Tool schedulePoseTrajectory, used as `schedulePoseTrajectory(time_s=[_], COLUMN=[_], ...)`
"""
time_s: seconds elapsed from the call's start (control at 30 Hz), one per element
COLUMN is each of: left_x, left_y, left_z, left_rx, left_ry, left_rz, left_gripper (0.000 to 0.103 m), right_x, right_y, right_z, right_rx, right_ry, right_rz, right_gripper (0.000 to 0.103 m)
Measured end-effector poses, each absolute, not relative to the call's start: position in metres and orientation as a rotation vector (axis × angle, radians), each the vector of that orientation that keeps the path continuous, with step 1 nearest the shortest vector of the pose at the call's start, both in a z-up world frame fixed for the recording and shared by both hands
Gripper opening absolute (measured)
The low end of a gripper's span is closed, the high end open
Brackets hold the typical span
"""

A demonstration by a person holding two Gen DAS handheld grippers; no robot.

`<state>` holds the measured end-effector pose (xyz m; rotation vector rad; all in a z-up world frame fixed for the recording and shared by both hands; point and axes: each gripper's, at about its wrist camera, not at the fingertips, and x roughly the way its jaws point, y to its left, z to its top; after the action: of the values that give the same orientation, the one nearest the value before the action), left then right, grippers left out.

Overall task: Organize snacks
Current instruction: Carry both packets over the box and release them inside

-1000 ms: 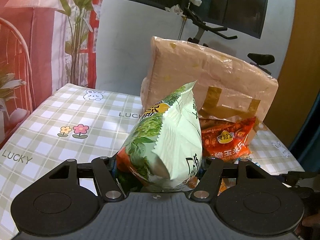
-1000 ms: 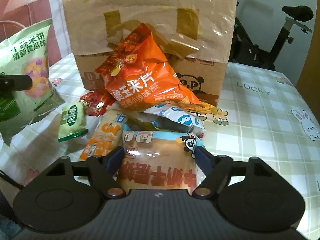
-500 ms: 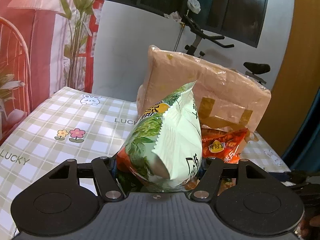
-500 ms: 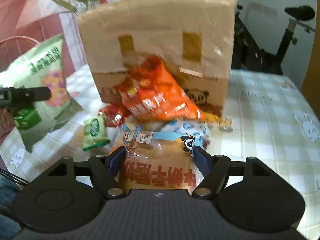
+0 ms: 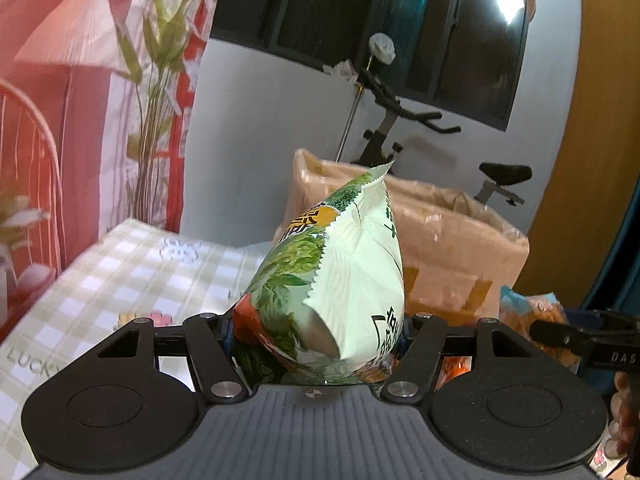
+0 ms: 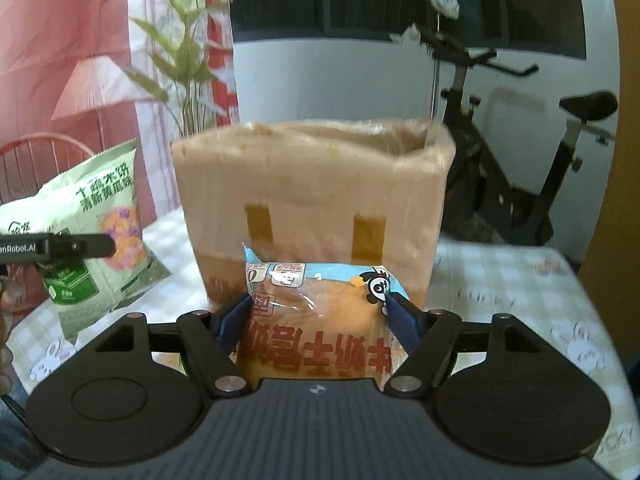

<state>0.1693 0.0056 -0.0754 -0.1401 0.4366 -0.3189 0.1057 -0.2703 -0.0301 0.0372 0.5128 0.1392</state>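
both tools have risen since 1 second ago: the snack pile at the foot of the cardboard box (image 6: 312,200) has dropped out of the right view, and the box's open top, lined with clear plastic, now shows at 12 o'clock in both views. the left tool (image 5: 318,336) is clamped on the lower end of a green snack bag (image 5: 340,276), which stands up and leans toward 1 o'clock, its serrated top seam uppermost. the right tool (image 6: 320,312) is gripping a bread packet (image 6: 320,312) with a blue top band and a panda print, its red lettering upside down to the camera. both items hang above the checked worktop (image 6: 520,280), just in front of the box. likely risks: the puffy, slick green bag is pinched only near its bottom, so it could slide or swing out during a tilt; the 2 tools sit near each other, the right one showing at 3 o'clock in the left view, and could collide at the opening; the loose liner could snag a packet; a hard squeeze might crush the soft bread.
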Motion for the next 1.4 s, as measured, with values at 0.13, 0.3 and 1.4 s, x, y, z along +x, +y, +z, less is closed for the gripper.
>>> schedulePoseTrajectory(time_s=[0.13,0.3,1.4], left_x=[0.176,0.186,0.396], left_y=[0.003,0.000,-0.080], left_z=[-0.055,-0.021,-0.031], left_rx=[-0.148,-0.165,-0.355], left_ry=[0.407,0.335,0.496], left_rz=[-0.332,-0.357,-0.369], left_gripper=[0.068,0.068,0.078], right_x=[0.110,0.123,0.289], right_y=[-0.276,-0.284,-0.316], right_z=[-0.012,0.017,0.026], right_rx=[0.032,0.038,0.024], right_ry=[0.457,0.382,0.331], right_rz=[0.140,0.159,0.184], right_gripper=[0.074,0.074,0.074])
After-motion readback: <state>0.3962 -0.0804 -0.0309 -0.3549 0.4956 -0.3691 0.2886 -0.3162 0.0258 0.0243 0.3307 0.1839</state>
